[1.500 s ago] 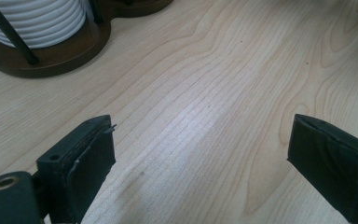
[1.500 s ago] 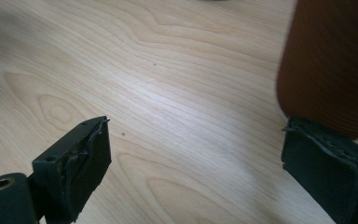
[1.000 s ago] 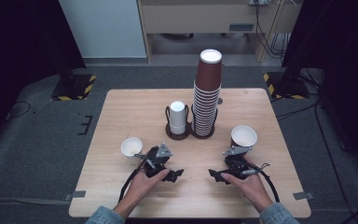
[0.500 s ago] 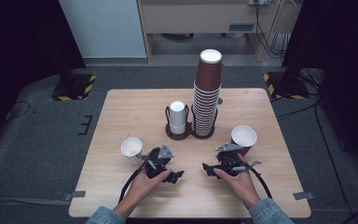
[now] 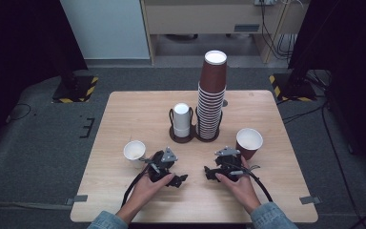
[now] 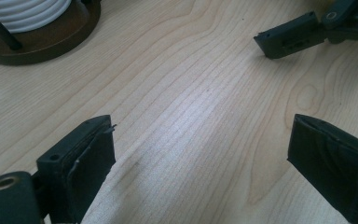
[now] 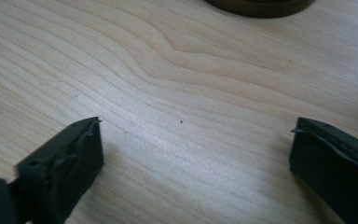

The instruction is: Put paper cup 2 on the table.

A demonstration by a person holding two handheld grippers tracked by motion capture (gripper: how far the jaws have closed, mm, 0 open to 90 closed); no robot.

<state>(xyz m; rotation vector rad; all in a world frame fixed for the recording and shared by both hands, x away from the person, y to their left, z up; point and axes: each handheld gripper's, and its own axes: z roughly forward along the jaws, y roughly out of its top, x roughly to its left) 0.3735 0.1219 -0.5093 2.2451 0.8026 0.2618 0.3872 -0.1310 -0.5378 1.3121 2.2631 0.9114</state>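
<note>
Both hands low on the near half of the table [image 5: 124, 109], and each hand-held gripper lies close to the wood. The left hand-held gripper [image 5: 181, 179] points toward the middle, its jaws spread wide with bare wood grain between them in the left gripper view [image 6: 200, 158]; nothing is held. The right hand-held gripper [image 5: 209, 172] faces it from the other side, jaws just as far apart in the right gripper view [image 7: 193, 154], empty too, and one of its jaw tips shows at the upper right of the left gripper view. The tips are near each other, not touching. A white paper cup [image 5: 134, 151] stands upright just beside the left hand-held gripper, on its outer side. A brown paper cup [image 5: 249, 142] stands upright near the right one. Farther back, mid-table, a dark holder [image 5: 181, 137] carries a short stack of white cups [image 5: 181, 118] and a tall stack of brown cups [image 5: 211, 98] side by side.
</note>
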